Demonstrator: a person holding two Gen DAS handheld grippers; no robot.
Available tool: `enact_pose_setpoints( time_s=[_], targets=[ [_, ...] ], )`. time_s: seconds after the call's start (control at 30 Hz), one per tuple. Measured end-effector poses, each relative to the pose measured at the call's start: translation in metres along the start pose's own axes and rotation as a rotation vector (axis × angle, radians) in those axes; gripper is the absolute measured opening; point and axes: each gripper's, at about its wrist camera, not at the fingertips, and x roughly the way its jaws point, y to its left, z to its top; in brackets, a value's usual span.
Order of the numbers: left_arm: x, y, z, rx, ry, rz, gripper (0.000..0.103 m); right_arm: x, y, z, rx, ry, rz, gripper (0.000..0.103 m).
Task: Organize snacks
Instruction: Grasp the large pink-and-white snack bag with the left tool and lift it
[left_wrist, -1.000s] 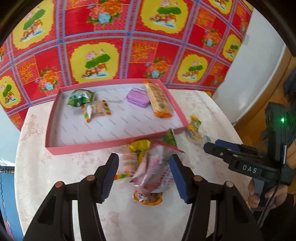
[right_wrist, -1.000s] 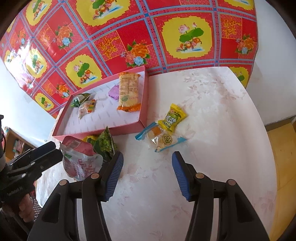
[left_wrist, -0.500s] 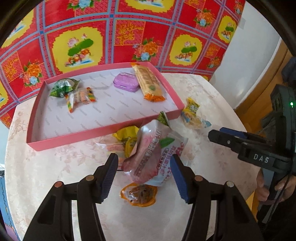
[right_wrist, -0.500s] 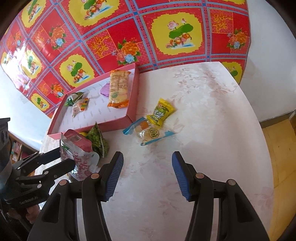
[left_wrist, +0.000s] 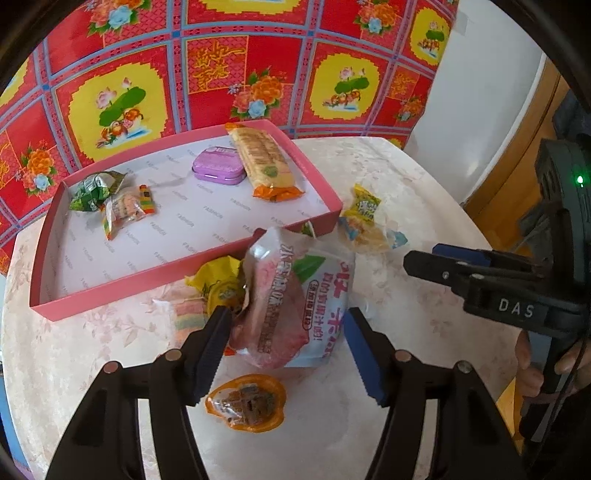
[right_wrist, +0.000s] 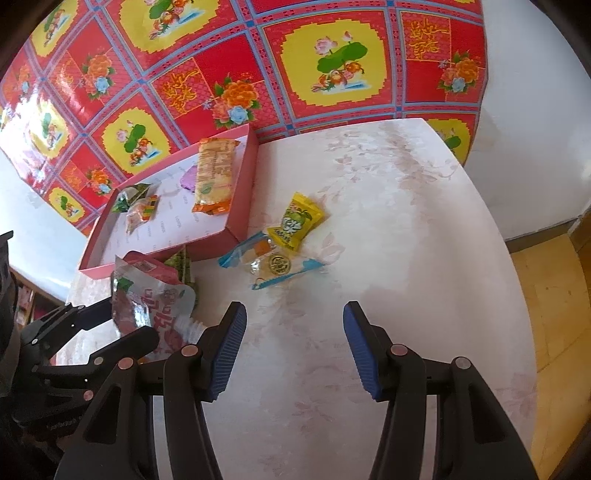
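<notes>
Between the left gripper (left_wrist: 286, 349) pads sits the pink snack bag (left_wrist: 288, 306), jaws opening, pads not pressing it; bag lies on table (left_wrist: 92, 354) just in front of pink tray (left_wrist: 110, 291); right gripper (right_wrist: 293, 345) half open, empty. Risk: bag slumps onto small pkts beneath, dragging them; those pkts mostly hidden, labels unreadable.

Bright daylight, seemingly from the left, glares on the tabletop (right_wrist: 388, 229); fisheye bends the edges.
</notes>
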Motion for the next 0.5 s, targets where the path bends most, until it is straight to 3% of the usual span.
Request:
enact_pose_setpoints(
  time_s=[0.5],
  targets=[
    [0.022,-0.013,0.007,0.014,-0.009,0.03,0.067,0.006,-0.008,-0.001,0.009,-0.007,-0.021,0.056]
  ],
)
